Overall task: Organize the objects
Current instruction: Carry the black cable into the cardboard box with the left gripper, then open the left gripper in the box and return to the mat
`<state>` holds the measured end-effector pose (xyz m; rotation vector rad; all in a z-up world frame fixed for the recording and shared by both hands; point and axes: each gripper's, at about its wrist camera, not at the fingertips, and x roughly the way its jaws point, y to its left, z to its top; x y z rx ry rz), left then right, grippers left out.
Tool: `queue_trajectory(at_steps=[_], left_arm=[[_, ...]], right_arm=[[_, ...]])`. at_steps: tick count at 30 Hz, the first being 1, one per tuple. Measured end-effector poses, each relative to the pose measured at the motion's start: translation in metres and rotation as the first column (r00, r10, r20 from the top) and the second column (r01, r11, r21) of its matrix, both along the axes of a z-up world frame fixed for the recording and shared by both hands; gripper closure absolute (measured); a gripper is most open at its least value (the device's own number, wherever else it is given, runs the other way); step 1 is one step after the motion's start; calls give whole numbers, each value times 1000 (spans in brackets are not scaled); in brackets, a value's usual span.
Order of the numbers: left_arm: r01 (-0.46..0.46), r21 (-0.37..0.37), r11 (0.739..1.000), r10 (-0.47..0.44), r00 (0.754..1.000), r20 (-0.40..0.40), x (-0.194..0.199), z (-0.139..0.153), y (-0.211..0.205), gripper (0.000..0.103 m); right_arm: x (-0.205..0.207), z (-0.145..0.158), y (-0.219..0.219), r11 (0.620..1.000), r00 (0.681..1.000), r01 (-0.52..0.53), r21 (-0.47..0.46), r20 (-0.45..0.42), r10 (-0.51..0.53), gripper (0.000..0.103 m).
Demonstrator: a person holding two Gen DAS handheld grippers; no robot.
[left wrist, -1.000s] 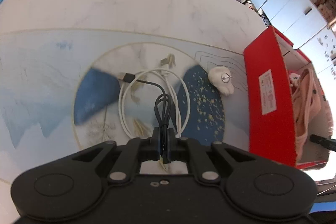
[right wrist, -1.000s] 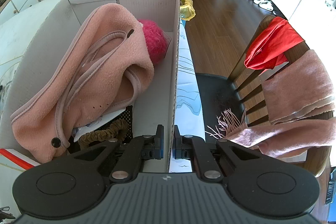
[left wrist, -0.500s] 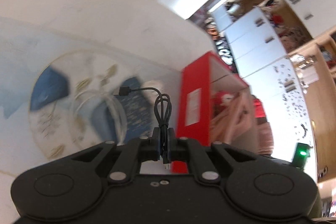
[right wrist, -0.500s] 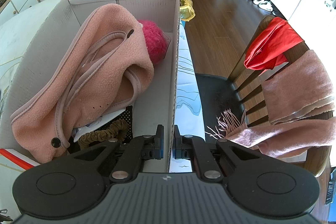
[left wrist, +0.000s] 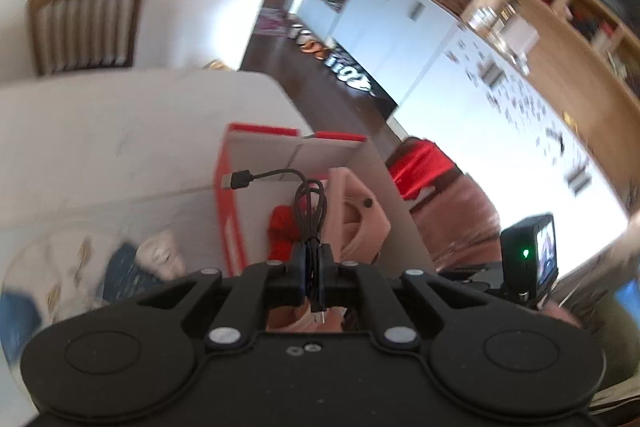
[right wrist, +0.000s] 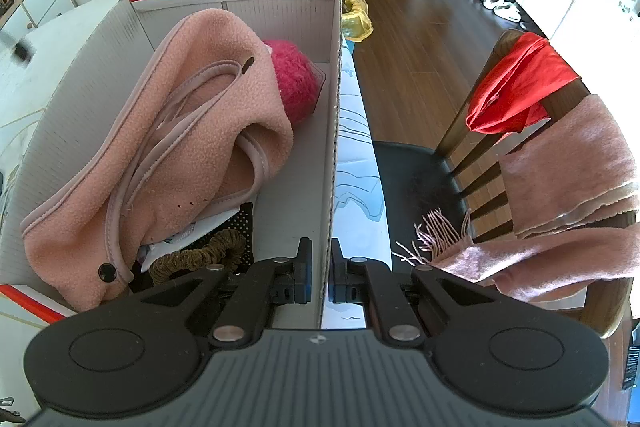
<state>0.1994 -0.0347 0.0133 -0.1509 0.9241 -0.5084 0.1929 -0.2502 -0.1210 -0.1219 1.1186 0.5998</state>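
The left gripper (left wrist: pixel 314 267) has its jaws clamped on a coiled black USB cable (left wrist: pixel 310 209), whose loops stand up from the jaws and whose plug end (left wrist: pixel 236 180) juts out to the left, in the air in front of the open red shoe box (left wrist: pixel 228 195). In the blurred left wrist view the box sits on the pale tabletop (left wrist: pixel 120 131), with a pink item and a red fluffy item visible inside it. The right gripper (right wrist: pixel 320 275) has its jaws closed on the right side wall of the same box (right wrist: pixel 334 147), one jaw inside the box and one outside. Inside the box lies a pink fleece bag (right wrist: pixel 180 131) with its straps draped across it; a magenta fluffy item (right wrist: pixel 294 83) sits behind it at the far end. A brown scrunchie (right wrist: pixel 200 255) lies at the near end beside a black dotted item, just in front of the inner jaw. To the right of the tabletop stands a wooden chair (right wrist: pixel 460 131) with a red cloth (right wrist: pixel 516 83) and a pink fringed scarf (right wrist: pixel 568 179) hung over its back.
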Motion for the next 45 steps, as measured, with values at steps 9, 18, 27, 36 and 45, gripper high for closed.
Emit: queue_trajectory(at_steps=[9, 18, 27, 36, 45], left_arm=[[130, 250, 959, -150, 987, 61, 15, -34, -66, 99], [182, 393, 902, -199, 980, 4, 39, -76, -91, 99], [239, 429, 871, -221, 971, -94, 55, -102, -104, 98], [233, 387, 892, -201, 972, -122, 58, -105, -98, 87], [195, 287, 938, -182, 981, -71, 38, -75, -73, 79]], right_arm=[[1, 1, 2, 1000, 1000, 1, 9, -2, -1, 96], [1, 1, 2, 1000, 1000, 2, 10, -3, -2, 96], [0, -1, 1, 1000, 1000, 6, 16, -6, -6, 96], [-1, -1, -1, 1000, 1000, 7, 20, -9, -7, 96], [-1, -1, -1, 1000, 1000, 6, 22, -9, -6, 96]])
